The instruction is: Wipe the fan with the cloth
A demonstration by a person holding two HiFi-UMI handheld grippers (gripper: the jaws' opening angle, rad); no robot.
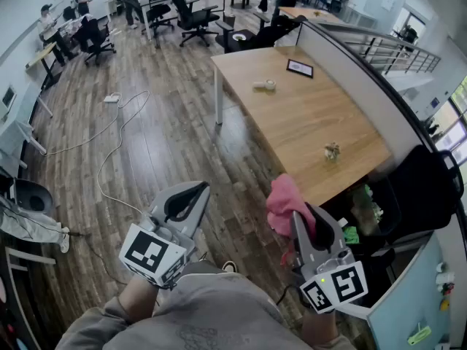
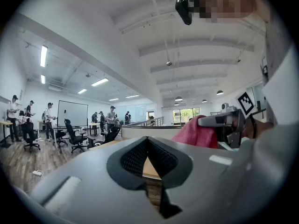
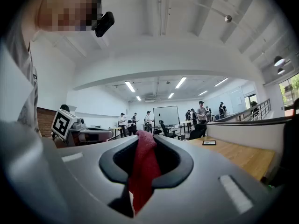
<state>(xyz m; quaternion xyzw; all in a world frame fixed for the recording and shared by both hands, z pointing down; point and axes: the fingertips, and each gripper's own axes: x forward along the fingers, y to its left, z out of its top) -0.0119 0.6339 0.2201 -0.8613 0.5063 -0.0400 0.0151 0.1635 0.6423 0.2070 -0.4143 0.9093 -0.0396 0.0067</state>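
Note:
My right gripper [image 1: 300,221] is shut on a pink-red cloth [image 1: 283,201], which bunches up above its jaws. In the right gripper view the cloth [image 3: 141,169] hangs pinched between the closed jaws of that gripper [image 3: 145,146]. My left gripper [image 1: 195,189] is shut with nothing in it. The left gripper view shows its jaws [image 2: 148,146] pressed together, with the right gripper [image 2: 226,121] and the cloth [image 2: 197,134] off to the right. Both grippers are held level, close in front of my body. I cannot make out a fan in any view.
A wooden table [image 1: 306,122] stands ahead to the right, with a dark tablet [image 1: 300,68] and two small objects [image 1: 332,152] on it. A grey partition [image 1: 365,86] runs behind it. Cables [image 1: 109,152] trail over the wood floor. Office chairs and people are at the far end.

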